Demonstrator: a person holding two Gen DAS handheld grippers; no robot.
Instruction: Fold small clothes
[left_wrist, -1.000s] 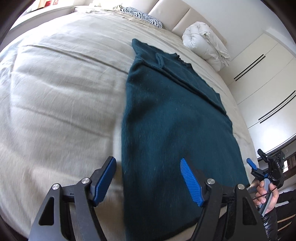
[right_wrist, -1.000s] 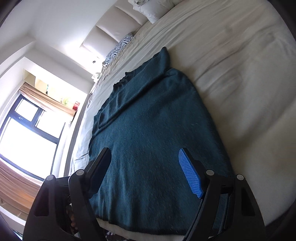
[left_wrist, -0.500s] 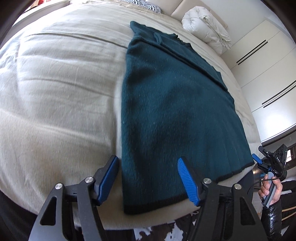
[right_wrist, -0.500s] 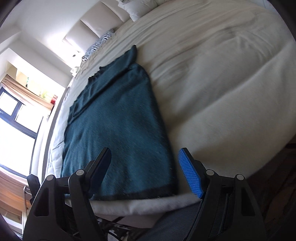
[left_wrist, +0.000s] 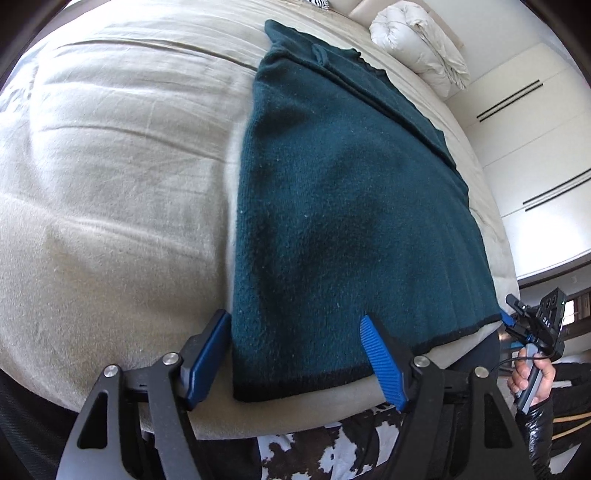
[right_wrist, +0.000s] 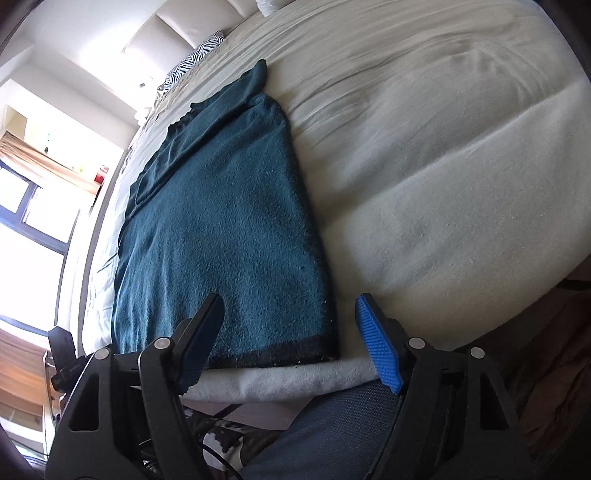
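A dark teal knitted sweater (left_wrist: 343, 192) lies flat on the bed, its black-edged hem along the near edge and its sleeves folded in at the far end. My left gripper (left_wrist: 295, 328) hovers over the hem's left corner. Its jaws are opening, with the corner between them but untouched by the pads. My right gripper (right_wrist: 290, 306) hangs over the sweater's (right_wrist: 221, 229) right hem corner. Its jaws are closing, and the blue pads stand clear of the cloth. A hand (left_wrist: 532, 373) holding the right gripper shows at the right edge of the left wrist view.
The bed cover (left_wrist: 110, 184) is beige and wrinkled. A rolled white duvet (left_wrist: 417, 44) and a zebra-print pillow (right_wrist: 192, 62) lie by the headboard. White wardrobe doors (left_wrist: 535, 147) stand beyond the bed, a window (right_wrist: 29, 206) on the other side. A cowhide rug (left_wrist: 332, 450) covers the floor.
Both grippers have drawn back toward the near edge of the bed and tilted down. The sweater's hem and its corners have come into view between the jaws.
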